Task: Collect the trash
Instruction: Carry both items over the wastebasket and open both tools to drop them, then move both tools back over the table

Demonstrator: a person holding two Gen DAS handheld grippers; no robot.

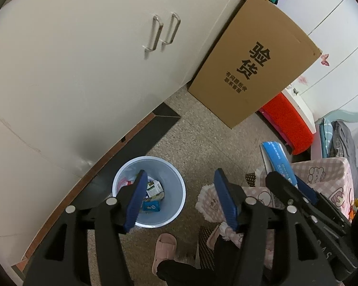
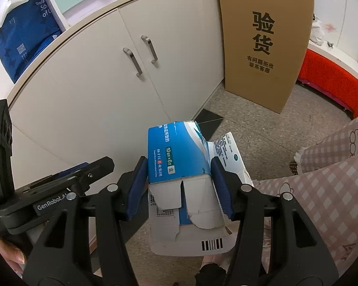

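The cabinet filled the left of both views, with a big cardboard sheet leaning at its end on the floor. Below the left claw stood the bin, pale blue, upright on the floor just beside the cabinet's foot, already holding some wrappers. That claw was released, its pads wide apart and grasping nothing, one pad overlapping the bin's mouth in view.

The right claw was clenched on the box, a torn blue-and-white carton, pads pressing its two sides; the box's long axis ran forward along the fingers, its ragged open flaps hanging toward the camera.

In the left view the box showed to the right of the bin and well apart from it. The drop, I judge, called for carrying the right claw leftward and over the bin's mouth before letting go.
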